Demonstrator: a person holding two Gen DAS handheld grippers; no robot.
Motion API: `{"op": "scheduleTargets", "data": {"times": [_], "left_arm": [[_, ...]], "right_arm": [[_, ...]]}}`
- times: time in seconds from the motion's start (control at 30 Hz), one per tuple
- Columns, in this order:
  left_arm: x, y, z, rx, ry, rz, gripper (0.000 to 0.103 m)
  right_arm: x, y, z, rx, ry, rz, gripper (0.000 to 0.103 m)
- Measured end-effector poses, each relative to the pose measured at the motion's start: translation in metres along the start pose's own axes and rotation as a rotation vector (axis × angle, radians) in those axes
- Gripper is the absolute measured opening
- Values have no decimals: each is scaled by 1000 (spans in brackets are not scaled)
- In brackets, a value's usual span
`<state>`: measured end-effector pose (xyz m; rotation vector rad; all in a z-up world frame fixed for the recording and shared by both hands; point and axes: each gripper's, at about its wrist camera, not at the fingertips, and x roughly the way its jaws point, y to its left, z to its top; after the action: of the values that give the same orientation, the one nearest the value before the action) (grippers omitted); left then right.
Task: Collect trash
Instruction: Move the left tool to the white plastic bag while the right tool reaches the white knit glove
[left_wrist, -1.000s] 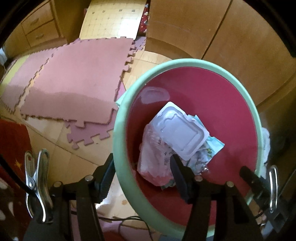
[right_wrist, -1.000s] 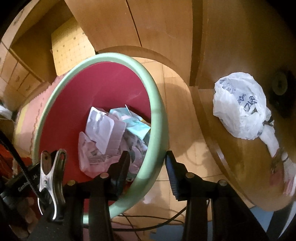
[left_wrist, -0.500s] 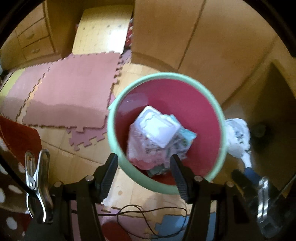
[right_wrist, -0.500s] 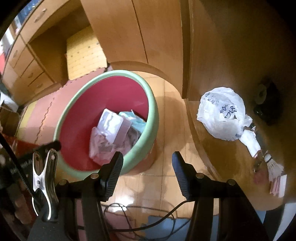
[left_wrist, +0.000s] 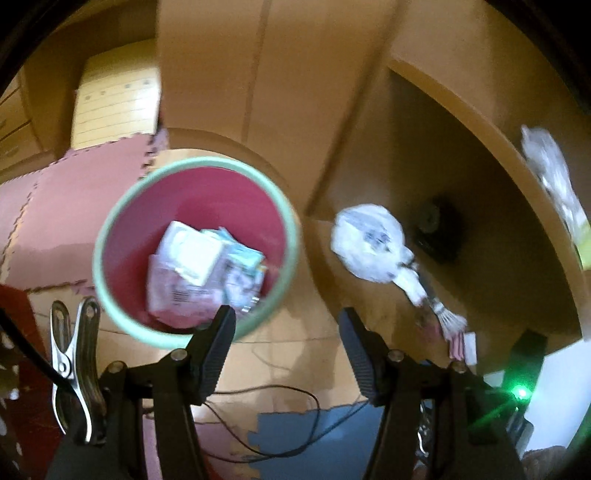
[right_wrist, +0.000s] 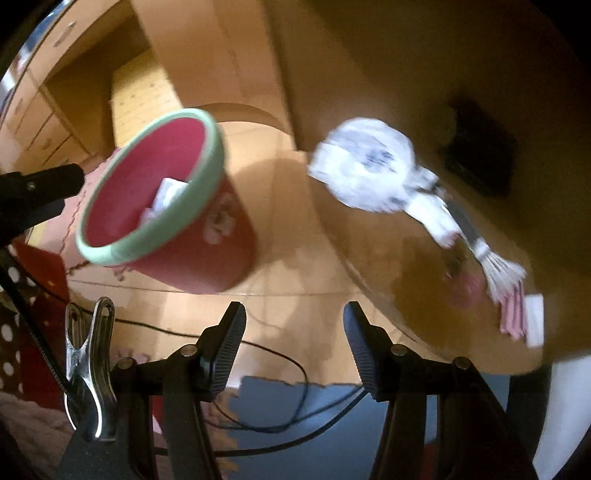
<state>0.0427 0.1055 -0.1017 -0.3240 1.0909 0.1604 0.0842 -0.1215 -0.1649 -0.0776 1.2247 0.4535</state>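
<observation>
A round bin (left_wrist: 110, 236) with a pale green rim and red inside stands on the floor, holding crumpled wrappers and a white plastic tray (left_wrist: 192, 254). A crumpled white plastic bag (left_wrist: 365, 247) lies on the wooden table to its right. My left gripper (left_wrist: 286, 314) hangs open and empty above the floor, between bin and table. In the right wrist view the bin (right_wrist: 207, 236) is at the left and the bag (right_wrist: 369, 170) at the upper right. My right gripper (right_wrist: 293, 308) is open and empty over the floor, well short of both.
On the table (left_wrist: 369, 302) near the bag lie a dark object (left_wrist: 439, 232), a white feathered item (left_wrist: 448, 321) and pink and white cards (left_wrist: 461, 345). A black cable (left_wrist: 295, 406) loops over floor and blue foam mat (left_wrist: 325, 443). Pink mats (left_wrist: 74, 206) lie left.
Both grippers rose and backed away from the bin, whose rim had been between their fingers, and swung right toward the table. The right gripper's jaws widened; the bin stayed put.
</observation>
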Motion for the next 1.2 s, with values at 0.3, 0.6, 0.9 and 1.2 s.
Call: {"op": "scheduleTargets", "data": {"times": [0.3,0.6,0.9,1.2], "left_arm": [[58,-78,-3,17,101,-60,61],[135,-104,12,-55,141,-35,61],[199,-129,44,-107,133,-24,61],[266,-150,57,-88,118,41,61]], "right_arm": [[18,-77,-7,137,4,-98,56],[54,-144,5,304,22,-206,56],[68,-178,9,446,63,-166,56],[77,-188,20,476,60,-142,56]]}}
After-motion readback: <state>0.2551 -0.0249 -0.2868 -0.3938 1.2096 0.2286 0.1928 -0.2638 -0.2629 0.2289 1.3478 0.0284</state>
